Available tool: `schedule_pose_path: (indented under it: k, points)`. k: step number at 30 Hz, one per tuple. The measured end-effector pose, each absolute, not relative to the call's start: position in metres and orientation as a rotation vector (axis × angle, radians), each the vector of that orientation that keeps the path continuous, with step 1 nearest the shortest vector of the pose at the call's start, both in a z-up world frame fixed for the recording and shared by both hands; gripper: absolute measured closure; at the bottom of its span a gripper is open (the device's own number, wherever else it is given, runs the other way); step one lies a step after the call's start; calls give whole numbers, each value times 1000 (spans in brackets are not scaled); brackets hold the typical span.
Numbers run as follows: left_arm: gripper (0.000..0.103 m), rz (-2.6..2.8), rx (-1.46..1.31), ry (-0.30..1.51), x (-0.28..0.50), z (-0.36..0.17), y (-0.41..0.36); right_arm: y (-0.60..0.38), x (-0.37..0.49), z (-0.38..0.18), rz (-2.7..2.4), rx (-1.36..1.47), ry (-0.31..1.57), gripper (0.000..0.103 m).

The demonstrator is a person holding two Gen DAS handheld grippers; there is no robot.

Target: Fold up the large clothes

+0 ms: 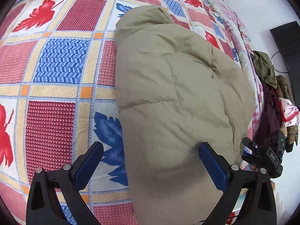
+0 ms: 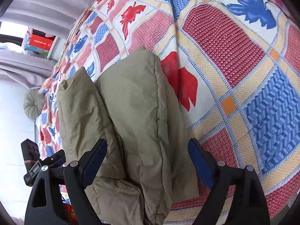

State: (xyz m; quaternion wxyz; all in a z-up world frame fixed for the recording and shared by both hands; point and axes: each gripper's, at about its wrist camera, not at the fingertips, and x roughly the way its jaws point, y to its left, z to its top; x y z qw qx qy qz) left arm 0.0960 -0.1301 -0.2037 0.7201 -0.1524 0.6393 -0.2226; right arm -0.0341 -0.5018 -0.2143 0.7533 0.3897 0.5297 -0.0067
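**Both hand-held grippers hovering wide over the folded jacket**

I am holding my left hand-held gripper (image 1: 151,151) over the near end of the puffy olive jacket (image 1: 176,97), its blue-padded fingers (image 1: 212,166) standing spread wide apart and gripping nothing. One finger is hanging above the patchwork bedspread (image 1: 56,65) just beside the jacket's edge; the other is lying over the jacket itself, though I cannot tell whether it is touching the fabric.

The jacket is lying folded into a thick bundle on the bedspread, near the edge of the bed, with its collar end pointing away from me.

I am keeping my right hand-held gripper (image 2: 148,150) spread open too, straddling the jacket from the bed's edge, with the quilted bundle sitting between its fingers and nothing pinched. From this side the jacket is showing two padded lobes side by side.

Beyond the bed edge nearest the jacket, a heap of dark and patterned clothes (image 1: 275,101) is hanging. A round pleated cushion (image 2: 33,104) is sitting on the floor beside the bed.
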Motion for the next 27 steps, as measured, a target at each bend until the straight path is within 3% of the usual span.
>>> schedule_pose_path:
  k: [15, 16, 17, 27]
  points:
    - [1, -658, -574, 1439, 117, -237, -131, -514, 15, -269, 228, 1055, 1171, 13]
    - [1, -659, -578, 1437, 117, -236, -131, -513, 17, -268, 258, 1082, 1152, 11]
    - [1, -662, -581, 1435, 117, -236, -130, -511, 19, -267, 283, 1097, 1138, 0]
    - [1, -669, -538, 1423, 123, -232, -125, -490, 33, -228, 404, 947, 1161, 0]
